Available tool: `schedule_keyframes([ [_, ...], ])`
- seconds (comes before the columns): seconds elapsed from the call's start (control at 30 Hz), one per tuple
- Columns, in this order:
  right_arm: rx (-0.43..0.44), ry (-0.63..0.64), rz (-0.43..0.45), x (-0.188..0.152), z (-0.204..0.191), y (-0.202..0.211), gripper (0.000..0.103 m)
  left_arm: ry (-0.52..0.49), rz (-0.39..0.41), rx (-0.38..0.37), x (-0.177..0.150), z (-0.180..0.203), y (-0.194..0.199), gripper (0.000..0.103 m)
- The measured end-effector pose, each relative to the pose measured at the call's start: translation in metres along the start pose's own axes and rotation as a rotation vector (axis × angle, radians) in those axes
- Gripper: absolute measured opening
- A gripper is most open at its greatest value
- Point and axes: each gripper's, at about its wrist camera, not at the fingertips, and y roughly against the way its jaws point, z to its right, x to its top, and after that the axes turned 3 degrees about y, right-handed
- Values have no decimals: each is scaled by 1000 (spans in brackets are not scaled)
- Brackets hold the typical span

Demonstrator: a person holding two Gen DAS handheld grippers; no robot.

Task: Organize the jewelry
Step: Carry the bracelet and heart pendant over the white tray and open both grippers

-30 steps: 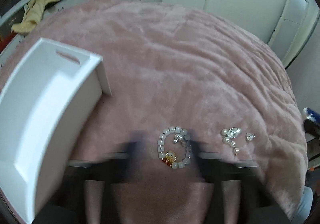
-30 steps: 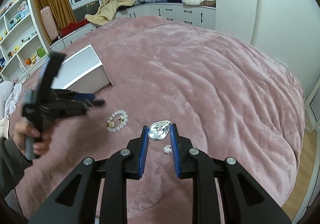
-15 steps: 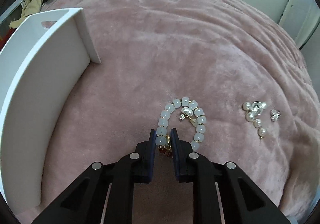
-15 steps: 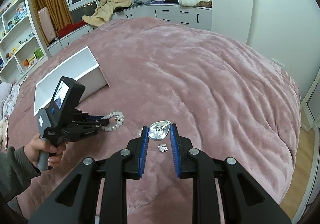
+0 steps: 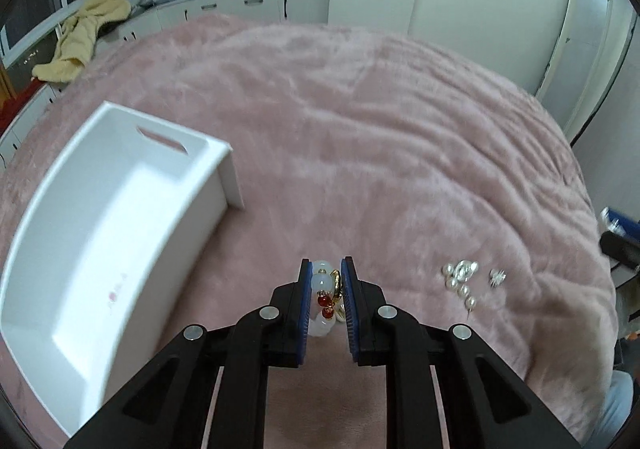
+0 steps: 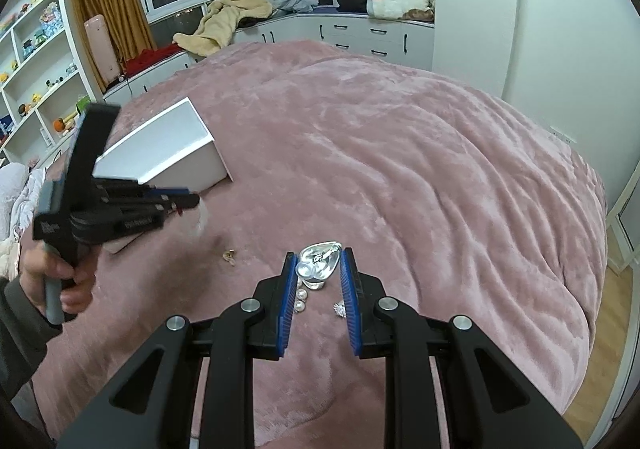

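My left gripper is shut on a white bead bracelet with red and gold beads, lifted off the pink blanket. The white storage box lies to its left, open side facing me. In the right wrist view the left gripper hangs near the box with the bracelet blurred below it. My right gripper is shut on a shiny silver heart-shaped piece. Pearl earrings and a small silver stud lie on the blanket.
A small gold piece lies on the blanket between the grippers. The pink blanket covers the whole bed. White drawers, a window seat with clothes and shelves stand beyond the bed. The bed edge drops off at right.
My left gripper closed on the bead bracelet and lifted it off the blanket toward the white box. A small gold piece stayed on the blanket. My right gripper kept hold of the silver piece.
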Motion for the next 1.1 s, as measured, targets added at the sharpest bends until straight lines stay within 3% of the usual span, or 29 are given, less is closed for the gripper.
schedule_keyframes([
  [0.3,24,42,19,22,-18,-5,22,17,79,39,23,-24,47,20],
  [0.5,52,79,30,44,-40,-16,23,61,109,96,30,-63,72,20],
  [0.8,177,142,46,98,-102,-61,22,110,114,174,26,-124,99,20],
  [1.1,275,297,-23,148,-205,-137,22,197,51,231,-1,-181,89,20],
])
